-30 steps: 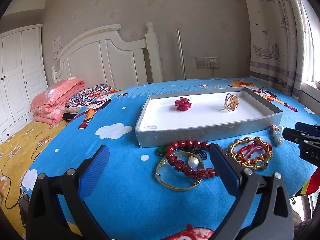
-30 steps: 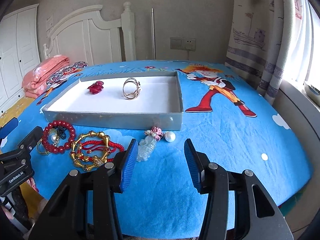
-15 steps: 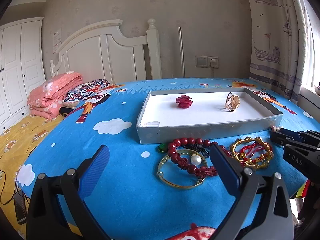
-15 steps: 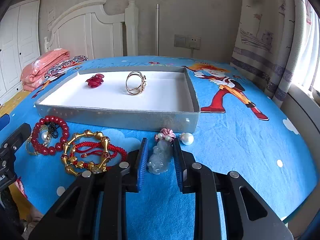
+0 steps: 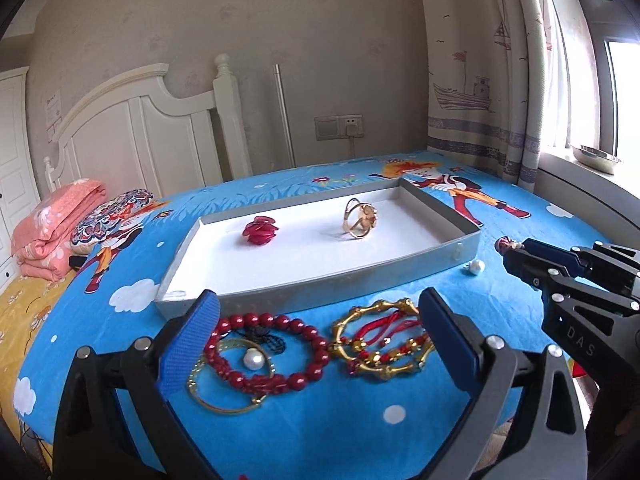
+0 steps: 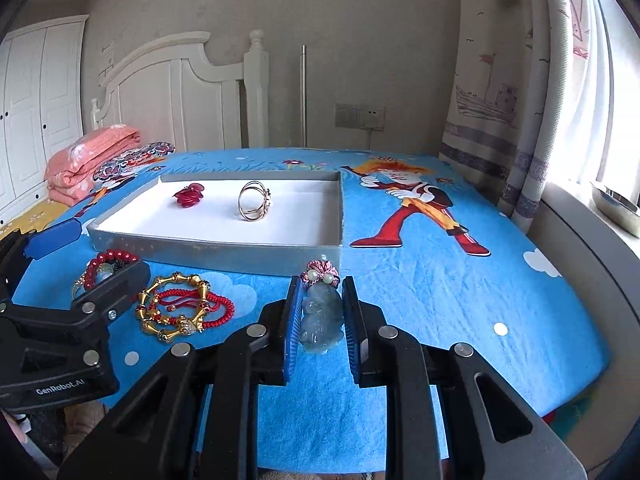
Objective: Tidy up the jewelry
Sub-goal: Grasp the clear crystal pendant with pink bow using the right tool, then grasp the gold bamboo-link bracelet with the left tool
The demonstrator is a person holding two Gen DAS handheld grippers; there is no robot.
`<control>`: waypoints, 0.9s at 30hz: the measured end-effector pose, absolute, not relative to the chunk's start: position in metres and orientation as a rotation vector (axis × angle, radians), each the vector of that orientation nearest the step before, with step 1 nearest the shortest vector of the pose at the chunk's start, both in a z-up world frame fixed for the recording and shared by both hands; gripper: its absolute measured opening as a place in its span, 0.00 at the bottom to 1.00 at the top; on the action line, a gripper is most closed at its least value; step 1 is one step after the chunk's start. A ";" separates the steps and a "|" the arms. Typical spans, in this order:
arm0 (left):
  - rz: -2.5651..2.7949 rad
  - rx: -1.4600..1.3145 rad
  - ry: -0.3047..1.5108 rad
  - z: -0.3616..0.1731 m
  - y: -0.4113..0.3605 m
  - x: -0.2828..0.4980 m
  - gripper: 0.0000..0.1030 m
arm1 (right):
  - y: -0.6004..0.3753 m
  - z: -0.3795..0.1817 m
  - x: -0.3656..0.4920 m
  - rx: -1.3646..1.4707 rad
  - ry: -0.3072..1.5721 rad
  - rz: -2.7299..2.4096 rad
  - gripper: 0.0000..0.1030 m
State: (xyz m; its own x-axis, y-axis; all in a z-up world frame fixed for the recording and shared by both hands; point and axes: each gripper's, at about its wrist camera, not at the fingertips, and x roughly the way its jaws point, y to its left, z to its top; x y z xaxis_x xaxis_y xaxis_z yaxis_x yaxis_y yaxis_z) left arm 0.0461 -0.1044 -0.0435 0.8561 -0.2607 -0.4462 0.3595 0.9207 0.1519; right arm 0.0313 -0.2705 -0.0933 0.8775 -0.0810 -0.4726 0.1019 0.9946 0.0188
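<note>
My right gripper (image 6: 320, 312) is shut on a pale jade pendant (image 6: 321, 316) with a pink knot, held above the blue bedsheet in front of the grey tray (image 6: 216, 250). It shows at the right of the left wrist view (image 5: 516, 250). The tray (image 5: 320, 280) holds a red ornament (image 5: 259, 231) and a gold ring (image 5: 358, 220). My left gripper (image 5: 316, 340) is open above a red bead bracelet (image 5: 272, 352), with a gold bangle and pearl (image 5: 254, 359) under it, and a gold-and-red bracelet (image 5: 380, 340). A loose pearl (image 5: 476, 267) lies by the tray's corner.
The bed has a white headboard (image 5: 152, 140) at the back and folded pink bedding (image 5: 52, 220) and a patterned pillow at the far left. Curtains (image 6: 520, 120) and a window sill with a metal bowl (image 6: 616, 204) run along the right.
My right gripper closed on the jade pendant and lifted it off the sheet. My left gripper moved forward over the bracelets, staying open.
</note>
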 end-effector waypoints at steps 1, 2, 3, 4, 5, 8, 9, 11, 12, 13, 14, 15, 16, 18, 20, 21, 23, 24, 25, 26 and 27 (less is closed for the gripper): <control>-0.336 0.246 0.435 -0.044 -0.113 0.047 0.88 | -0.274 -0.094 0.031 0.053 0.495 -0.099 0.19; -0.342 0.256 0.439 -0.046 -0.120 0.048 0.83 | -0.278 -0.095 0.031 0.061 0.497 -0.101 0.19; -0.350 0.259 0.449 -0.048 -0.125 0.049 0.81 | -0.280 -0.096 0.030 0.067 0.498 -0.103 0.19; -0.359 0.256 0.461 -0.050 -0.129 0.050 0.78 | -0.282 -0.097 0.030 0.070 0.499 -0.103 0.19; -0.366 0.249 0.471 -0.052 -0.132 0.051 0.77 | -0.283 -0.097 0.030 0.072 0.500 -0.102 0.19; -0.355 0.226 0.504 -0.059 -0.139 0.056 0.72 | -0.286 -0.098 0.028 0.074 0.496 -0.103 0.19; -0.354 0.228 0.517 -0.063 -0.142 0.057 0.70 | -0.288 -0.099 0.028 0.077 0.495 -0.105 0.19; -0.362 0.245 0.540 -0.070 -0.149 0.058 0.63 | -0.292 -0.099 0.028 0.086 0.495 -0.108 0.19; -0.363 0.256 0.546 -0.073 -0.152 0.058 0.61 | -0.294 -0.100 0.028 0.091 0.496 -0.110 0.19; -0.369 0.267 0.553 -0.076 -0.154 0.058 0.57 | -0.296 -0.101 0.028 0.096 0.497 -0.112 0.19; -0.374 0.272 0.555 -0.078 -0.156 0.058 0.54 | -0.297 -0.102 0.028 0.101 0.498 -0.112 0.19; -0.375 0.275 0.552 -0.079 -0.157 0.057 0.54 | -0.298 -0.103 0.028 0.104 0.500 -0.112 0.19; -0.375 0.276 0.548 -0.080 -0.158 0.057 0.51 | -0.298 -0.103 0.028 0.106 0.501 -0.110 0.19; -0.403 0.265 0.552 -0.080 -0.157 0.057 0.35 | -0.298 -0.104 0.028 0.105 0.502 -0.108 0.19; -0.411 0.267 0.556 -0.081 -0.157 0.057 0.09 | -0.297 -0.104 0.028 0.106 0.503 -0.109 0.19; -0.425 0.252 0.562 -0.081 -0.156 0.058 0.09 | -0.297 -0.104 0.028 0.105 0.503 -0.109 0.19; -0.442 0.217 0.558 -0.079 -0.150 0.059 0.09 | -0.298 -0.104 0.028 0.104 0.502 -0.108 0.19; -0.441 0.204 0.545 -0.076 -0.147 0.058 0.09 | -0.297 -0.104 0.028 0.102 0.502 -0.108 0.19; -0.438 0.193 0.528 -0.073 -0.144 0.056 0.09 | -0.297 -0.104 0.028 0.101 0.502 -0.108 0.19; -0.436 0.183 0.514 -0.070 -0.141 0.054 0.09 | -0.296 -0.105 0.028 0.099 0.502 -0.107 0.19; -0.433 0.175 0.503 -0.067 -0.138 0.053 0.09 | -0.295 -0.105 0.027 0.096 0.501 -0.105 0.19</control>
State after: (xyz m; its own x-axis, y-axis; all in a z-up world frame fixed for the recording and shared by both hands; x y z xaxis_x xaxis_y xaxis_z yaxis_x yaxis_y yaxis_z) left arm 0.0533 -0.1375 -0.0668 0.7882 -0.3571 -0.5012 0.4418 0.8953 0.0569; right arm 0.0275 -0.2950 -0.1049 0.8717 -0.0771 -0.4839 0.1243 0.9900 0.0662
